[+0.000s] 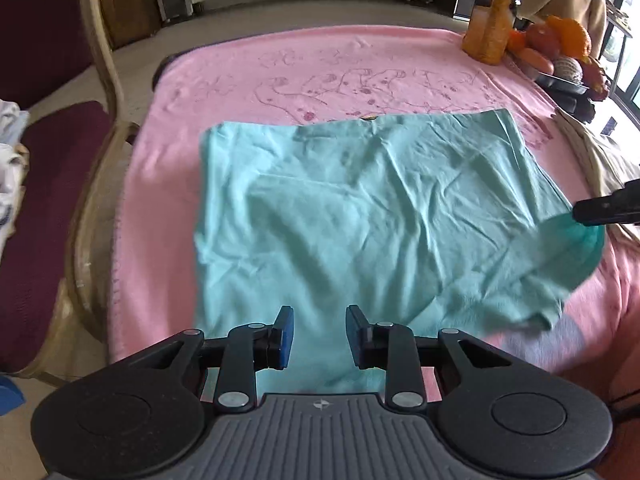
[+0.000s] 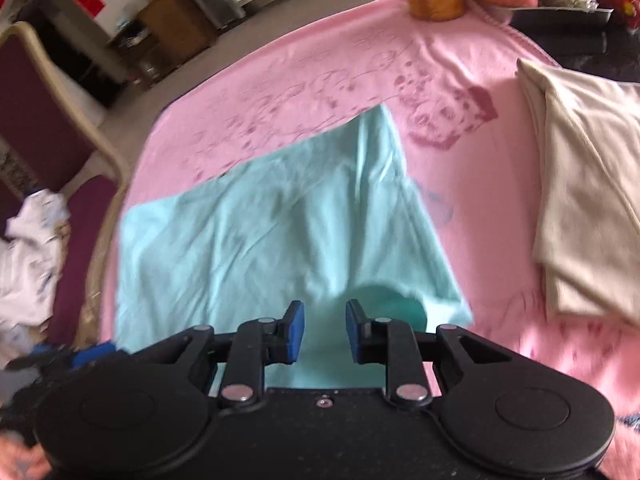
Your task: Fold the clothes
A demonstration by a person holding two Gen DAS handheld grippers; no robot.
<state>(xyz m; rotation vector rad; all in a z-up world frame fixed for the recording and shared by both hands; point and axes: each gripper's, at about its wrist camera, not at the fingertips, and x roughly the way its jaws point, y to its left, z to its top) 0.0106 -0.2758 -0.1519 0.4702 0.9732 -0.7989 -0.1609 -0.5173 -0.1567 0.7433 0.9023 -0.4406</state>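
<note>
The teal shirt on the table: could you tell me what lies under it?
Under the teal shirt lies the pink blanket, visible around it. Whatever the blanket covers beneath the shirt is hidden.

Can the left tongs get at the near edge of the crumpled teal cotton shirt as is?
Probably yes. The left tongs are open right over the teal shirt's near edge, with nothing between; the right tongs sit off toward its far side.

One teal garment [image 1: 344,216], one cream garment [image 2: 588,184], one pink blanket [image 1: 320,68], two chairs [image 1: 60,200].
</note>
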